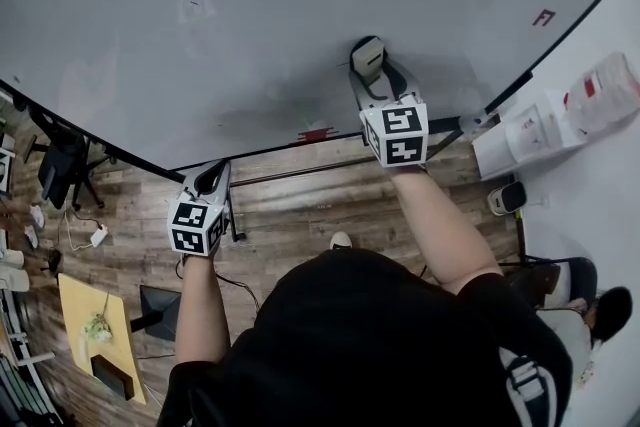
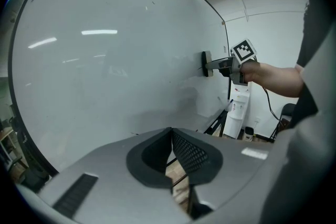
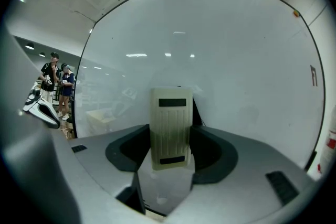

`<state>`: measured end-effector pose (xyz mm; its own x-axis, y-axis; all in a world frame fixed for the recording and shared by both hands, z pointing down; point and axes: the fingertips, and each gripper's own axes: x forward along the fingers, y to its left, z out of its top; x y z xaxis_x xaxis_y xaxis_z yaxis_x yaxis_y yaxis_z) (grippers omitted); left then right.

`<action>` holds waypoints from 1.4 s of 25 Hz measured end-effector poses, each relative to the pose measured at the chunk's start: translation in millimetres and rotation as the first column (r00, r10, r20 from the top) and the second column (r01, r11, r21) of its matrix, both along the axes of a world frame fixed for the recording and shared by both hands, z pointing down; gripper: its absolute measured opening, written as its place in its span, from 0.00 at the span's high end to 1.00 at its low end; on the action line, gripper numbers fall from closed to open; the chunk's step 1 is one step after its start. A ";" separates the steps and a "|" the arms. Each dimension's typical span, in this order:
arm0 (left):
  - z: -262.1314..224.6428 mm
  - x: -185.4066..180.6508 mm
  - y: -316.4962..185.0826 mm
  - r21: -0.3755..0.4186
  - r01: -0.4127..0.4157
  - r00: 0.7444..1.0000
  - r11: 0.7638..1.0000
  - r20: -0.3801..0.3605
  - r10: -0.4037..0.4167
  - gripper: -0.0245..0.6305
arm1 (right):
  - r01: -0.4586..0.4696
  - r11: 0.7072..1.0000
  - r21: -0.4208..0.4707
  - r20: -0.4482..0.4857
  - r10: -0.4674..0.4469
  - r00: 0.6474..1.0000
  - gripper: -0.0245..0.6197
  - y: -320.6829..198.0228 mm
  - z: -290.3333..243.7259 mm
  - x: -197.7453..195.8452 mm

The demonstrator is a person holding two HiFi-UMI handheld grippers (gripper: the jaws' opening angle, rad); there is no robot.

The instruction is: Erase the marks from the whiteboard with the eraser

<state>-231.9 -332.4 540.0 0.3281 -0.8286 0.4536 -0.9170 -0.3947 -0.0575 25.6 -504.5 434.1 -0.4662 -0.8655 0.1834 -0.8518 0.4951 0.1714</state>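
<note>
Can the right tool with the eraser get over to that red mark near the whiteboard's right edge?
Probably yes. The right tool grips the eraser against the whiteboard, and only bare board lies between it and the red mark, so a sideways slide looks unobstructed.

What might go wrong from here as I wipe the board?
The right gripper holds the eraser by its lower half only, so a hard sideways stroke might twist it loose. The red mark near the whiteboard's right edge sits well away from the eraser and might be missed.
</note>
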 end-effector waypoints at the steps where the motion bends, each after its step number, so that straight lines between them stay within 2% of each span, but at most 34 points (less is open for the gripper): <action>1: 1.4 -1.4 1.8 -0.002 0.001 1.000 1.000 0.000 -0.001 0.94 | 0.004 1.000 0.002 -0.002 -0.004 1.000 0.61 1.1 0.8 -3.5; 9: 6.7 -7.6 5.3 -0.008 0.004 1.000 1.000 -0.002 -0.004 0.94 | 0.052 0.999 0.005 -0.028 -0.052 0.998 0.61 10.8 10.5 -38.2; 19: 14.5 -13.7 9.1 -0.018 0.000 1.000 1.000 0.000 0.000 0.94 | 0.080 0.997 0.006 -0.063 -0.080 0.995 0.61 17.6 25.5 -61.6; 28: 17.1 -21.5 10.8 -0.025 0.010 1.000 1.000 0.002 -0.010 0.94 | 0.148 0.988 -0.030 -0.164 -0.151 0.975 0.61 29.2 51.1 -96.5; 35: 19.1 -18.5 11.9 -0.028 0.004 1.000 1.000 -0.001 -0.004 0.94 | 0.146 0.989 -0.021 -0.203 -0.147 0.968 0.60 29.8 54.4 -100.1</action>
<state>-250.4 -320.5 559.0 0.3250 -0.8169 0.4764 -0.9188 -0.3920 -0.0454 -74.5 -474.7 488.5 -0.5402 -0.7891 0.2925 -0.7171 0.6135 0.3307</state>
